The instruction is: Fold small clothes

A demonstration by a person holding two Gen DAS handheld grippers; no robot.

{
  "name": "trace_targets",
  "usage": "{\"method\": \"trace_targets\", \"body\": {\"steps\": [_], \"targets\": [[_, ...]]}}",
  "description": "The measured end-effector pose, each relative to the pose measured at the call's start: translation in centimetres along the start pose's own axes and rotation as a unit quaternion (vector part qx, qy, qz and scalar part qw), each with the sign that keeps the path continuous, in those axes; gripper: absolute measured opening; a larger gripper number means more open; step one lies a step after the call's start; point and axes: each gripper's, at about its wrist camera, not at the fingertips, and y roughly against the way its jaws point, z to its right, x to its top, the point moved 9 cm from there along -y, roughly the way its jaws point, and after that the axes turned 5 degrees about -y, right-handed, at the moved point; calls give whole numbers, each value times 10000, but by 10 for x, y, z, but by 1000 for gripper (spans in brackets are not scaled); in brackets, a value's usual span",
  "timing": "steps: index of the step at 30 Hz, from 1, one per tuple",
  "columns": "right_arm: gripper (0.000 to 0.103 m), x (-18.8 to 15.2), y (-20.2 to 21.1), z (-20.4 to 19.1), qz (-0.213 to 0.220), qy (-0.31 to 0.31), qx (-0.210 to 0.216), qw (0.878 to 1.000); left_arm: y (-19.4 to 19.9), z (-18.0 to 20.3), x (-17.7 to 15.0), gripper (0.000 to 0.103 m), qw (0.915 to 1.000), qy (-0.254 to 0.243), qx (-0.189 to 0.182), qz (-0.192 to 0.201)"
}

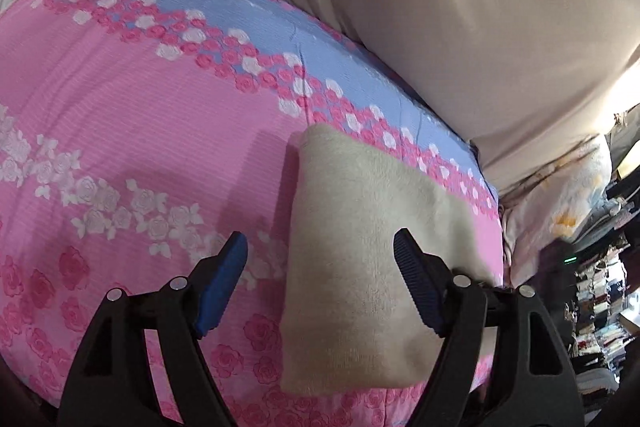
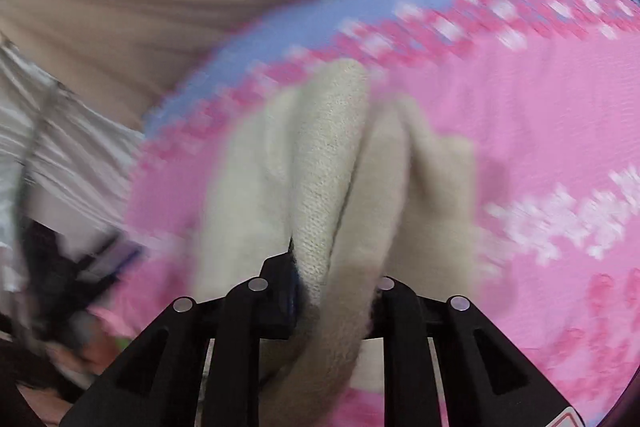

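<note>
- I am working over a bed whose pink floral bedspread (image 1: 120,115) has a blue band along the far side, with a beige sheet (image 1: 460,7) beyond it.
- My left tool (image 1: 320,283) is hovering open, holding nothing; the beige cloth (image 1: 360,247) is lying flat beneath and ahead of it, mostly toward its right finger.
- My right tool (image 2: 332,287) is pinching a bunched fold of the cloth, which is draping ahead of it; this view is blurred.
- I am judging the fold half-made: carry the pinched edge over evenly and lay it square.
</note>
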Motion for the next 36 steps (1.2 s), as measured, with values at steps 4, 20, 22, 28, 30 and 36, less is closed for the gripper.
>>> {"method": "trace_targets", "body": {"steps": [4, 20, 22, 28, 30, 36], "targets": [[22, -12, 7, 15, 266, -522, 491, 9971, -27, 9, -17, 73, 9990, -44, -36, -443], [37, 8, -13, 16, 332, -748, 417, 9958, -126, 8, -46, 50, 9850, 601, -317, -1584], [26, 14, 12, 4, 627, -639, 596, 9942, -112, 15, -30, 41, 9876, 461, -523, -1405], [28, 33, 31, -35, 981, -184, 763, 9921, -64, 30, 24, 45, 9955, 59, -754, -565], [33, 34, -2, -20, 769, -285, 391, 9959, -78, 14, 24, 57, 9982, -186, -153, -543], [46, 11, 39, -30, 1001, -189, 258, 9945, -51, -22, 14, 53, 9954, -440, 788, -318]]}}
